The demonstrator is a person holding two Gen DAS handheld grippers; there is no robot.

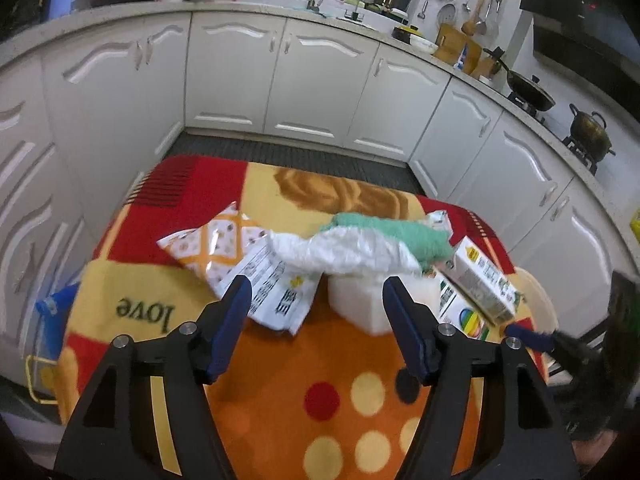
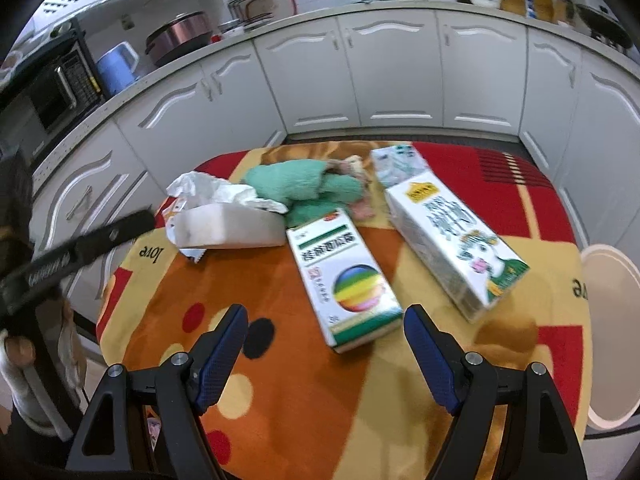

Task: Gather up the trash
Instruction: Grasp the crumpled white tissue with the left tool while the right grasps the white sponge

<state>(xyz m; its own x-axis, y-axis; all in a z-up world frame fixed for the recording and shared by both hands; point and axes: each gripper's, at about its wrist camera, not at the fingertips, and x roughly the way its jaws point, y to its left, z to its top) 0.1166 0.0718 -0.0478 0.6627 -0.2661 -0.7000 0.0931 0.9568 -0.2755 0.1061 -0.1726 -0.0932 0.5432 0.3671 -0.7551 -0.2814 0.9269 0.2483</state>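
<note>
A blanket-covered table (image 1: pixel 320 364) holds the trash. In the left wrist view an orange-patterned snack packet (image 1: pixel 216 240), a printed white packet (image 1: pixel 276 296), a white block (image 1: pixel 360 308), crumpled white plastic (image 1: pixel 344 252) and a green cloth (image 1: pixel 400 232) lie ahead of my left gripper (image 1: pixel 316 292), which is open and empty. In the right wrist view a rainbow-printed box (image 2: pixel 344 276) lies just ahead of my open right gripper (image 2: pixel 326 312), its near end showing between the fingers with no pad touching it. A milk carton (image 2: pixel 452 236) lies to the right of the box.
A white round bin (image 2: pixel 608 336) stands off the table's right edge. A blue bag (image 1: pixel 52 308) hangs off the left side. White kitchen cabinets (image 1: pixel 280 80) ring the table beyond a dark floor strip. A person's sleeve (image 2: pixel 24 380) shows at lower left.
</note>
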